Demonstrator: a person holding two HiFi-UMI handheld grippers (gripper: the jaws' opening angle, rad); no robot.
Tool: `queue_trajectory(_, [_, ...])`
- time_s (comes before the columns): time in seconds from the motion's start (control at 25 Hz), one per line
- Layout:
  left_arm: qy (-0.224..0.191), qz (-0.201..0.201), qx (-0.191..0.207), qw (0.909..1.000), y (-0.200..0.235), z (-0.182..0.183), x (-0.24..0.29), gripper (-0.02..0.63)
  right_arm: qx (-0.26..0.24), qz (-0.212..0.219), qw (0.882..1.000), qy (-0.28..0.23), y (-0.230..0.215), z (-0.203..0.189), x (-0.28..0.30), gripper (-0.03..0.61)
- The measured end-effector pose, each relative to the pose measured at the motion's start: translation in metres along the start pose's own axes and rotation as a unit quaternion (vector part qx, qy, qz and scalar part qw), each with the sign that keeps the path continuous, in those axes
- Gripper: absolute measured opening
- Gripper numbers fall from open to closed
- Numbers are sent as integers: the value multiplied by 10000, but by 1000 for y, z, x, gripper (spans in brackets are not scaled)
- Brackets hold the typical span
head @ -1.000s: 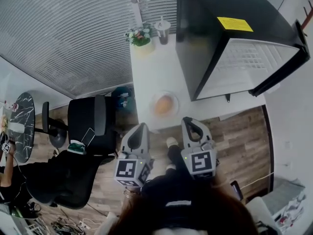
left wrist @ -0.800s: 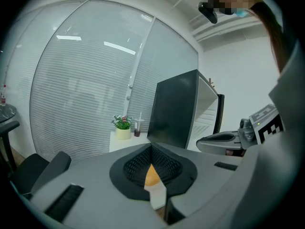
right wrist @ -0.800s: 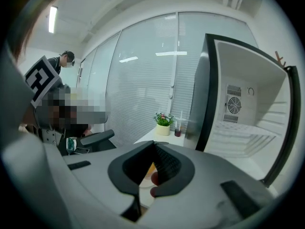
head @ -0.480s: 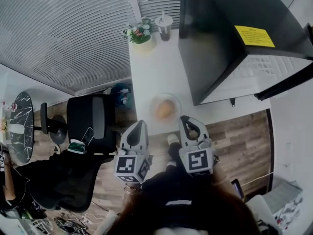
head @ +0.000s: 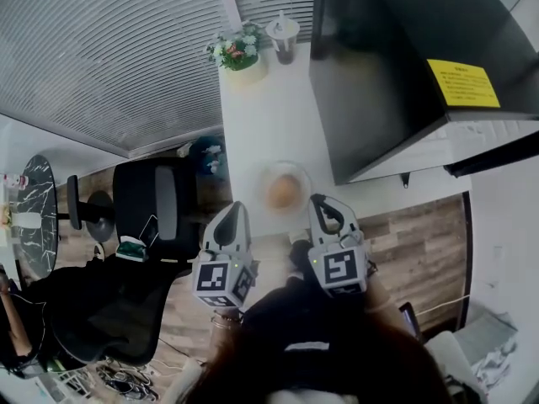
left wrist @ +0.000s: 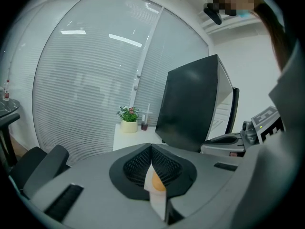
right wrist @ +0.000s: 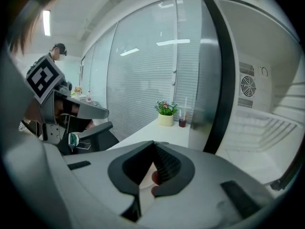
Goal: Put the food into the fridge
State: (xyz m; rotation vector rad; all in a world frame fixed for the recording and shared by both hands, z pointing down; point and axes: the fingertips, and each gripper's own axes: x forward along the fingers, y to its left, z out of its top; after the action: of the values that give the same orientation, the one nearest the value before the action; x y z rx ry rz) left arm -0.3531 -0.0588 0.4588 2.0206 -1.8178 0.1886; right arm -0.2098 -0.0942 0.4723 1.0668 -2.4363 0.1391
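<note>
while i stand at the near end of a long white table (head: 263, 116), my left gripper (head: 234, 210) and my right gripper (head: 319, 202) are held side by side just short of its edge, pointing forward and a little down. both have their jaws closed tip to tip with nothing gripped, as each gripper view shows plainly. the food (head: 284, 190), a round orange-brown piece, sits in a shallow clear plate (head: 264, 175) at the near end of the table, just ahead of the two grippers and between them, touched by neither. in the left gripper view a sliver of that orange shows through the slit under the closed tips. to the right on the table stands the black fridge (head: 396, 40) with a yellow label (head: 463, 83) on it; its door is open, and the right gripper view looks into its white inside. at the far end of the table are a small potted plant (head: 238, 55) and a cup with a straw (head: 283, 37). a black office chair (head: 157, 205) stands on the wooden floor to the left.
</note>
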Motion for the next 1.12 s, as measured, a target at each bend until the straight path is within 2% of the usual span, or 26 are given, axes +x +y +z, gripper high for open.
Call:
queue_trajectory(0.28, [236, 111, -146, 9996, 9, -12, 14, 3, 130, 120, 9998, 80, -5, -12, 18, -2])
queue_trajectory(0.64, [460, 153, -238, 9985, 23, -36, 30, 25, 257, 259, 9983, 448, -8, -31, 33, 0])
queue_trajectory(0.92, [925, 163, -308, 9951, 28, -54, 41, 28, 320, 395, 9963, 690, -6, -47, 45, 20])
queue_trajectory(1.0, [986, 119, -362, 9944, 29, -55, 45, 56, 348, 435, 9954, 785, -6, -51, 48, 48])
queue_trajectory(1.12, [1097, 92, -383, 9932, 30, -57, 52, 57, 402, 484, 9936, 937, -7, -58, 54, 58])
